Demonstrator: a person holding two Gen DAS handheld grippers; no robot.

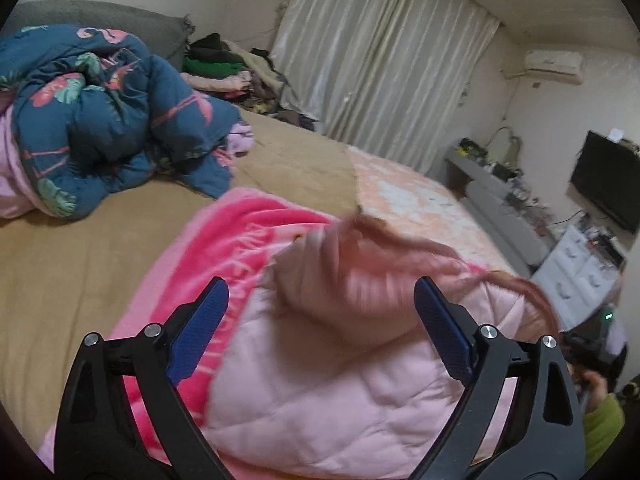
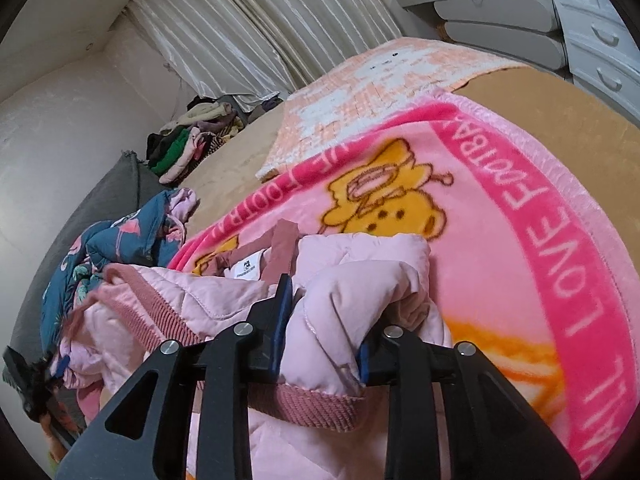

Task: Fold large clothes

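A pale pink quilted jacket [image 1: 320, 392] with dusty-rose ribbed trim lies bunched on a bright pink cartoon blanket [image 1: 224, 240] on the bed. My left gripper [image 1: 320, 320] is open above the jacket, its blue pads [image 1: 200, 328] wide apart and holding nothing. A blurred fold of the jacket rises between the pads. In the right wrist view my right gripper [image 2: 320, 320] is shut on a thick fold of the jacket [image 2: 344, 280] near its ribbed hem [image 2: 316, 404]. The blanket [image 2: 500, 240] spreads out beyond it.
A blue flamingo-print duvet [image 1: 100, 120] is heaped at the bed's far left. A pile of folded clothes [image 1: 224, 68] sits by the curtain. A peach patterned mat [image 1: 420, 204] covers the tan bed sheet [image 1: 80, 264]. White drawers [image 1: 576, 276], a cluttered shelf and a TV [image 1: 604, 188] stand at right.
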